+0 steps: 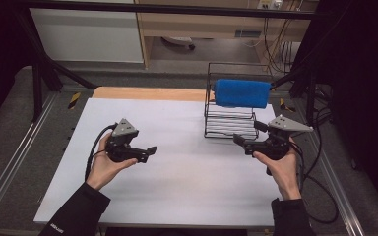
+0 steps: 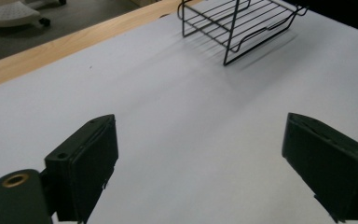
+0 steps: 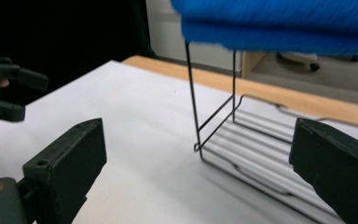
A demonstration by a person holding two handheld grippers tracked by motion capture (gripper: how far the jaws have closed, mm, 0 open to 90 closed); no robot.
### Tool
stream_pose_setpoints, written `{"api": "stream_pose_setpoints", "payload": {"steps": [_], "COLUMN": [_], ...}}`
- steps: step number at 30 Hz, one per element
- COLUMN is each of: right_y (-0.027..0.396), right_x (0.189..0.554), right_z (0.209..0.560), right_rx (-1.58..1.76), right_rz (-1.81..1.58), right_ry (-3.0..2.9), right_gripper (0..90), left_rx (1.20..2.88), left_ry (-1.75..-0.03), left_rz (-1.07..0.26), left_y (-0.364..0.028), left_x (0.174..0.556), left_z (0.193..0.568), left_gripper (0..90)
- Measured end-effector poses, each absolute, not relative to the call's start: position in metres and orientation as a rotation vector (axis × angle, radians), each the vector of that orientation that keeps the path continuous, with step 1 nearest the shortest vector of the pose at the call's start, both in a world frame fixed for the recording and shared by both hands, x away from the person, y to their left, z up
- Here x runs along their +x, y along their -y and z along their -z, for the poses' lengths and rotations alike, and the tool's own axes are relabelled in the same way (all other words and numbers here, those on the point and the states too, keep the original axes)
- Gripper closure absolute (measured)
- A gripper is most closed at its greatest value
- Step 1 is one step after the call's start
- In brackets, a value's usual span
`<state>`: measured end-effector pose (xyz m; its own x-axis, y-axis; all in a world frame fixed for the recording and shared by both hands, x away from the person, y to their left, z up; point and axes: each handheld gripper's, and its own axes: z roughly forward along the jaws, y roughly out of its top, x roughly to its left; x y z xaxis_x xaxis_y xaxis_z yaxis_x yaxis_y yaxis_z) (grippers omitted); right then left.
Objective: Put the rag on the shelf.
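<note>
Approaching looks like the step in hand: both claws hang over the white worktop (image 1: 177,187), neither holding anything. The right claw (image 1: 248,133) sits just beside the near lower corner of the black wire rack (image 1: 229,125), jaws spread wide and empty; in the right gripper view that rack's lower shelf (image 3: 256,154) lies straight ahead between the jaws, with the blue towel (image 3: 279,23) overhead. The towel (image 1: 241,93) is folded and rests on the top tier of the rack, toward the far right part of the worktop, well apart from the left claw (image 1: 147,152). The left claw is also wide open and empty, aimed across bare worktop toward the rack (image 2: 237,28). My guess is the towel is the target, with the right claw nearer. The next move probably calls for raising the right claw from the lower shelf level up to the top tier, lining the jaws across the towel's near edge, then closing; the wire uprights stand close by, so it should come in clear of them. Writing: a small white mark shows on the left sleeve cuff (image 1: 56,227), too small to read. A label on the far cabinet (image 1: 248,33) is blurred, unreadable. No brand visible on the claws or the rack.
</note>
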<state>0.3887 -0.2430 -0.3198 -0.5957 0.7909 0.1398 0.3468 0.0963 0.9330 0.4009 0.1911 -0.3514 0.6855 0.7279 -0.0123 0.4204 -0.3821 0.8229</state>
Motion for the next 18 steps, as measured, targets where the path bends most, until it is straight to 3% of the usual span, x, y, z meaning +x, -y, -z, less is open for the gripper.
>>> {"api": "stream_pose_setpoints", "payload": {"steps": [18], "right_y": [0.242], "right_x": [0.369], "right_z": [0.407], "right_rx": [1.223], "right_rz": [-1.386], "right_ry": [-2.208], "right_gripper": [0.7], "left_rx": [2.022], "left_ry": [-0.959], "left_rz": [-0.391], "left_y": [-0.239], "left_x": [0.367], "left_z": [0.419], "left_gripper": [8.0]}}
